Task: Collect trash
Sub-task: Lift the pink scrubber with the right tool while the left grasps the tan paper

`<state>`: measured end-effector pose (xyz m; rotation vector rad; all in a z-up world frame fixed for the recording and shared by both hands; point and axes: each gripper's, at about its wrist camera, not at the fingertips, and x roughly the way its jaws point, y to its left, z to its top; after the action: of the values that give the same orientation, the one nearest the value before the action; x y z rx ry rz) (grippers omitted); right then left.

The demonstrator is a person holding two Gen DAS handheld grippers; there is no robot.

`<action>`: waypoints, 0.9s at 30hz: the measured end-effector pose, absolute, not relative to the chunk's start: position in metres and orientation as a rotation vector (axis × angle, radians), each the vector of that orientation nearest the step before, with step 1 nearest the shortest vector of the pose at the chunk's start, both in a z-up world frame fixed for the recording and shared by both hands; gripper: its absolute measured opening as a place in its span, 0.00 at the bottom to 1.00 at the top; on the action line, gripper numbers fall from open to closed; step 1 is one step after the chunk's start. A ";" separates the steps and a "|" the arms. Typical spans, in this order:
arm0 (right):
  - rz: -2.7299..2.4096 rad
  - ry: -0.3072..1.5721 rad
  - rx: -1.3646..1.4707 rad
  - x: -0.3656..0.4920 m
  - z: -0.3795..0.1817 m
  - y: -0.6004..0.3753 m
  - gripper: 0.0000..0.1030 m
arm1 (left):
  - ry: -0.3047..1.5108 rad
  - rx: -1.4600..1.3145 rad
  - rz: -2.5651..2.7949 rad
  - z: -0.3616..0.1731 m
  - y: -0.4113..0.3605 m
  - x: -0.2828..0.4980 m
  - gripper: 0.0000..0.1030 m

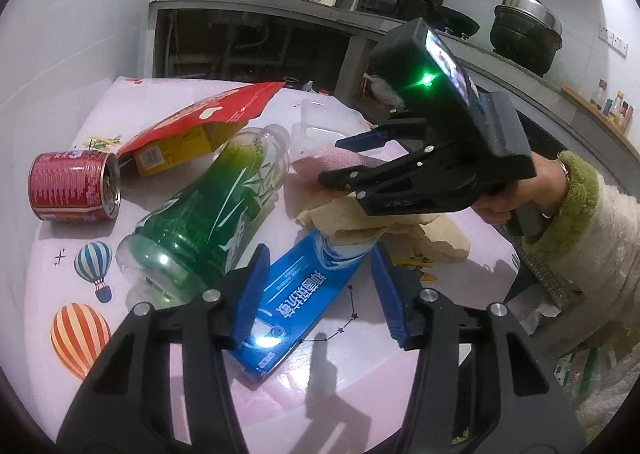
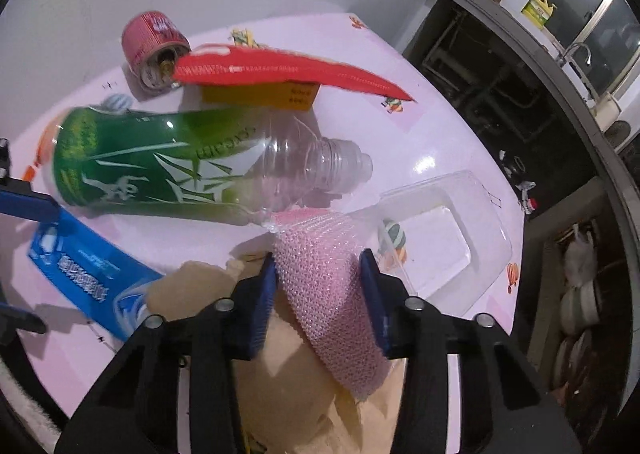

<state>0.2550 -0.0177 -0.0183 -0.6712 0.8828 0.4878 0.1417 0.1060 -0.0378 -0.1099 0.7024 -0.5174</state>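
Two fingers (image 2: 266, 306) flanking pink bubble wrap (image 2: 332, 294)

White Chinese characters, seen upside down, are printed on the flat blue carton (image 1: 288, 310) at the lower middle of the left wrist view; they cannot be made out with certainty. Large white brush-style characters are borne by the green plastic bottle (image 2: 160, 170). The small print on the red can (image 1: 72, 186) is too fine to be read.
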 end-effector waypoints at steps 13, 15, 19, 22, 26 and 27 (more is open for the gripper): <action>0.409 0.737 -0.531 0.218 0.030 -0.057 0.32 | 0.701 -0.147 -0.552 -0.035 0.106 0.140 0.47; 0.397 0.711 -0.475 0.211 0.042 -0.072 0.32 | 0.701 -0.151 -0.566 -0.034 0.101 0.141 0.47; 0.369 0.665 -0.329 0.194 0.064 -0.106 0.32 | 0.705 -0.149 -0.594 -0.031 0.087 0.145 0.48; 0.341 0.641 -0.235 0.180 0.074 -0.130 0.32 | 0.714 -0.135 -0.621 -0.028 0.070 0.153 0.55; 0.290 0.633 -0.080 0.156 0.075 -0.171 0.32 | 0.727 -0.119 -0.638 -0.024 0.045 0.166 0.72; 0.272 0.636 -0.046 0.150 0.072 -0.179 0.32 | 0.739 -0.111 -0.634 -0.024 0.038 0.171 0.73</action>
<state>0.1497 -0.1795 0.0718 -0.0461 0.6359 0.2718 0.1709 0.0384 -0.0243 -0.1106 0.7389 -0.6337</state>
